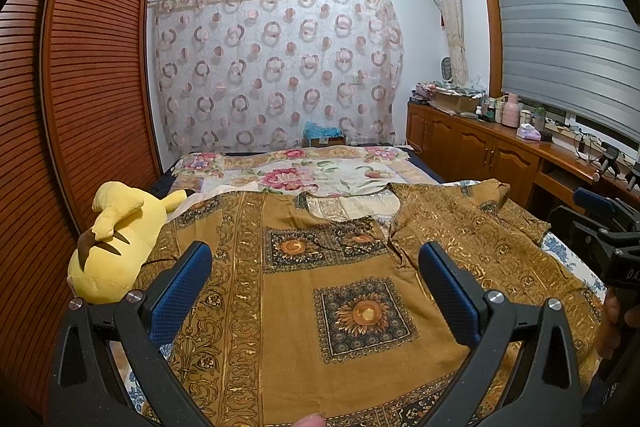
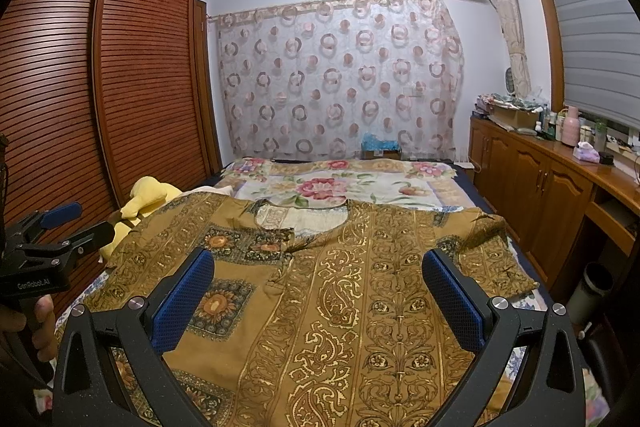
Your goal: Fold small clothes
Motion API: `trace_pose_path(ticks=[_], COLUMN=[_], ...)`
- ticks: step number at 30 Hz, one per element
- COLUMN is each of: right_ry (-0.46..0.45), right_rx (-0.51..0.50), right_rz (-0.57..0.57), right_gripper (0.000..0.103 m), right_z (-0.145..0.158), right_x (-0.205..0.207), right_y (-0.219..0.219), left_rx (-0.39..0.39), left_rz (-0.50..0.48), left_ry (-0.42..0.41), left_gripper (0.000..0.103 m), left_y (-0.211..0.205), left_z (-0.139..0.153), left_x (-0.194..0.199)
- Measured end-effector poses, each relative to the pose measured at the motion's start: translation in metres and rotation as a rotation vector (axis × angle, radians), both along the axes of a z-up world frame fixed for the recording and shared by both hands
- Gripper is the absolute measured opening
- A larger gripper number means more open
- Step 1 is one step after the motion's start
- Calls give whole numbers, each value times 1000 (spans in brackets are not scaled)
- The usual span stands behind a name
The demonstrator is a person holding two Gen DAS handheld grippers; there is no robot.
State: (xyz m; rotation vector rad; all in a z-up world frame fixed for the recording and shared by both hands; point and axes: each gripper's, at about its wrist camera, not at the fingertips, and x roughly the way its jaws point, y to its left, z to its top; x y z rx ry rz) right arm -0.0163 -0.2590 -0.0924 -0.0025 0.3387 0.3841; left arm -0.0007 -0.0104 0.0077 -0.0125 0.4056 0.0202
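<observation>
A mustard patterned shirt (image 2: 320,287) lies spread flat, front up, across the near half of the bed (image 2: 340,187), neckline toward the far end, one sleeve reaching the bed's right edge. A yellow plush toy (image 1: 116,243) sits at the left edge, touching the shirt. Left gripper (image 1: 316,291) and right gripper (image 2: 318,299) hover above the shirt, jaws wide apart, holding nothing.

Mustard-gold patterned top (image 2: 340,291) spread flat on bed, front up, neckline far side, rt sleeve out.
</observation>
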Motion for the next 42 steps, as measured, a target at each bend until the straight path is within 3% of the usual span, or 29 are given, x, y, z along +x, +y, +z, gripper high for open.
trace_pose_path(ticks=[5, 17, 29, 34, 42], right_ry=[20, 89, 119, 137, 174], right_rx=[-5, -64, -129, -147, -130], right_rz=[20, 111, 200, 236, 284], right_gripper=[103, 103, 103, 103, 103], right_z=[-4, -10, -11, -9, -7], right_x=[3, 28, 45, 58, 72], right_y=[3, 21, 41, 47, 56], left_rx=[1, 8, 37, 23, 18], left_rz=[21, 92, 173, 182, 149], left_ry=[33, 136, 289, 320, 434], left_gripper=[103, 103, 103, 92, 70], left_y=[6, 80, 151, 172, 187], left_z=[-1, -38, -81, -97, -118], left_x=[-2, 9, 11, 12, 28])
